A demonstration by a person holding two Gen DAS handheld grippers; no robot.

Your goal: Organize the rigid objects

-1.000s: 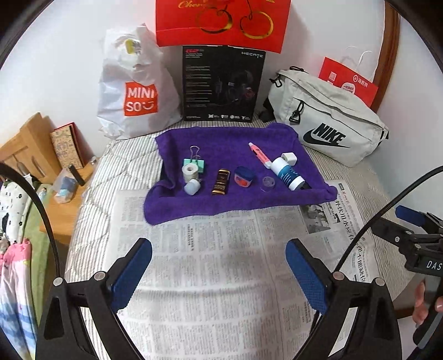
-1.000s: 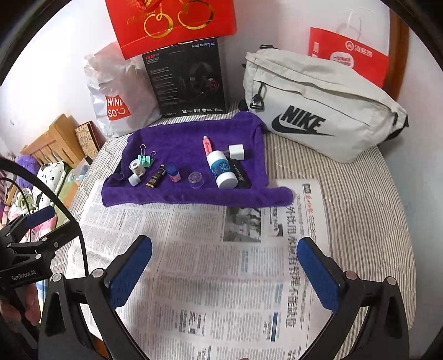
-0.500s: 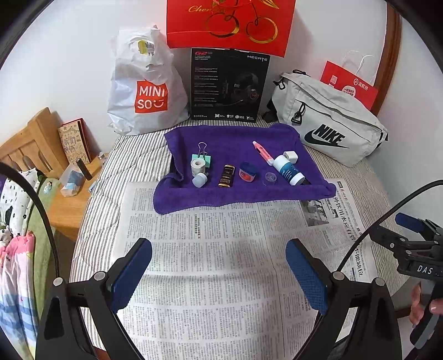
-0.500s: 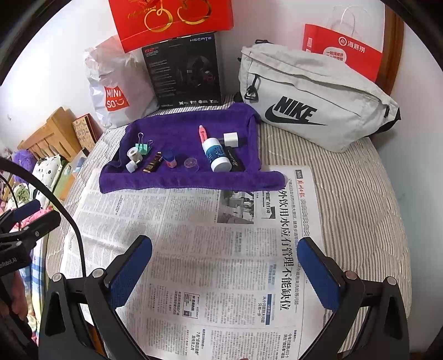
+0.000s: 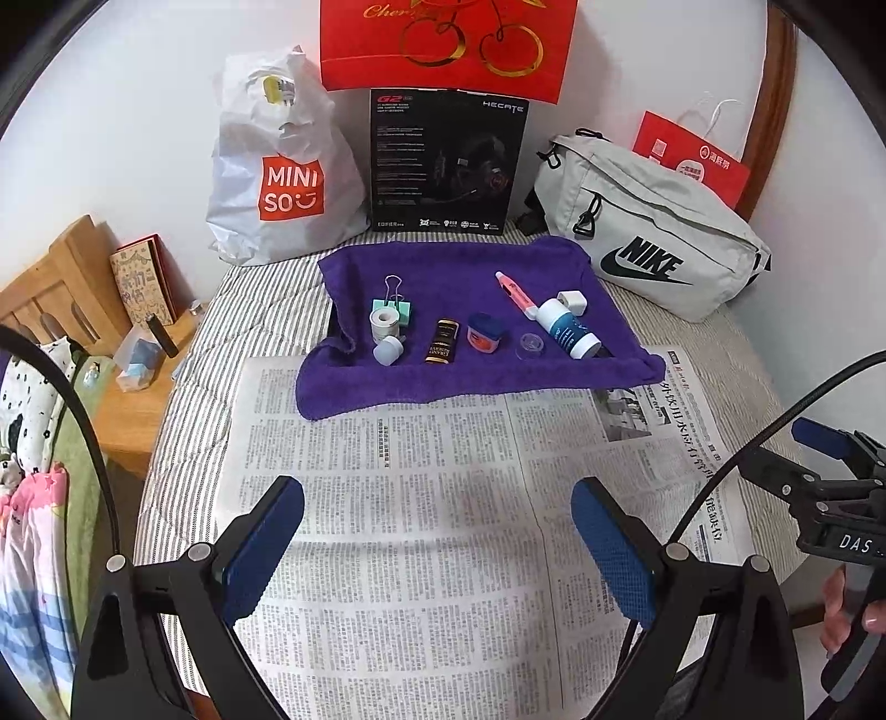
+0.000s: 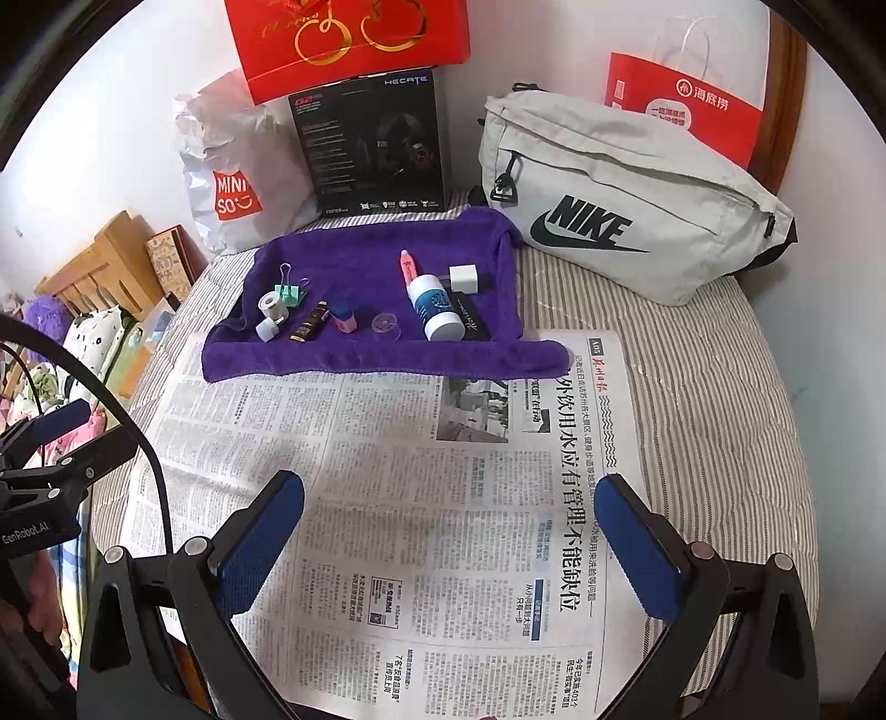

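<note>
Spread across a purple towel (image 5: 465, 310) at the far end of the bed, the small rigid objects lie in a loose row. At the towel's left sits a mint binder clip (image 5: 394, 303) with a roll of white tape (image 5: 383, 322) touching its front and a small white cap (image 5: 387, 350) just below that. To their right come a dark gold-lettered tube (image 5: 442, 341), a blue-lidded red jar (image 5: 484, 332) and a clear round lid (image 5: 530, 344). Further right, a white bottle with a blue label (image 5: 566, 328) lies on its side, a pink pen (image 5: 514, 289) angled behind it and a white charger cube (image 5: 572, 301) beside its upper end; in the right wrist view a black card (image 6: 470, 322) lies just beside the bottle.

Both claws hang well short of the towel, over a newspaper (image 5: 443, 498) laid on the striped bedding (image 6: 709, 387). The left gripper (image 5: 437, 540) has its blue pads spread wide with nothing between them, and the right gripper (image 6: 451, 540) is likewise released and empty.

Against the wall behind the towel stand a white Miniso bag (image 5: 282, 166), a black Hecate box (image 5: 446, 163), a red cherry gift bag (image 5: 448, 44) and a grey Nike waist bag (image 5: 648, 227).
</note>
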